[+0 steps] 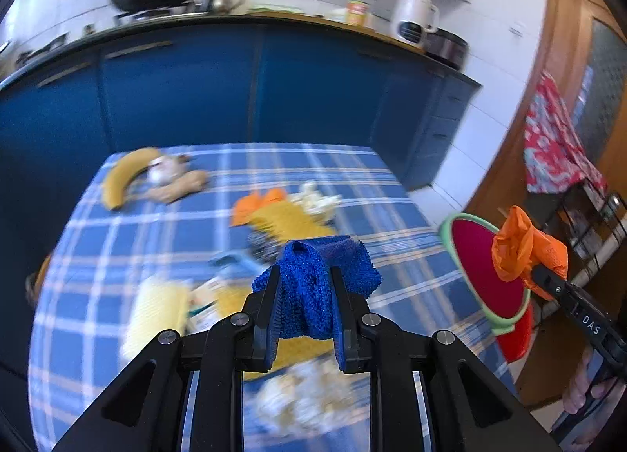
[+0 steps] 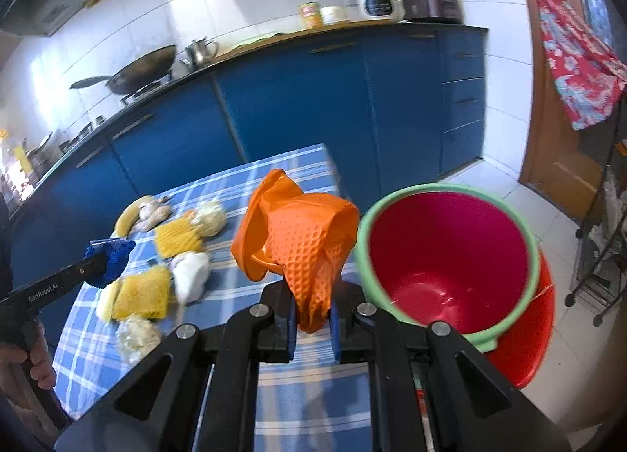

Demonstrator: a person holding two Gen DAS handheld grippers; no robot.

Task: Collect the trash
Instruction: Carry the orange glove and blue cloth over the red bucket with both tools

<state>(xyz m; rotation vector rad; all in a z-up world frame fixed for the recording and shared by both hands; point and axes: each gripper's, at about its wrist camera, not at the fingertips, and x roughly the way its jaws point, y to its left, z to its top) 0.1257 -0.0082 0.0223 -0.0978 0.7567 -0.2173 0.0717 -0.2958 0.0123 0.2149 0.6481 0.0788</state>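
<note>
- My left claw (image 1: pixel 305 307) is clamped on a blue foam net sleeve (image 1: pixel 317 275), which sticks up between the pads at the lower middle of the left wrist view, above the table (image 1: pixel 392 185).
- My right claw (image 2: pixel 311 318) is clamped on an orange foam net sleeve (image 2: pixel 301 244) tangled with orange plastic film; in the right wrist view it stands at centre frame, just left of the bucket.
- The bucket (image 2: pixel 450 252), red inside with a pale green rim, sits off the table's edge at the right of that frame, nested in a second red bucket (image 2: pixel 529 334). I see no trash on its bottom, so I judge the collecting has barely begun.
- Neither piece is over the opening yet; the orange one is nearest to it.
- A good deal is left on the blue plaid cloth: yellow foam nets (image 2: pixel 178 238), a white wad (image 2: pixel 192 275), crumpled clear wrappers (image 2: pixel 137 332), and another orange scrap (image 1: pixel 254 207).
- A banana (image 1: pixel 125 177) and what looks like ginger (image 1: pixel 180 187) lie at the far left corner; probably not trash.
</note>
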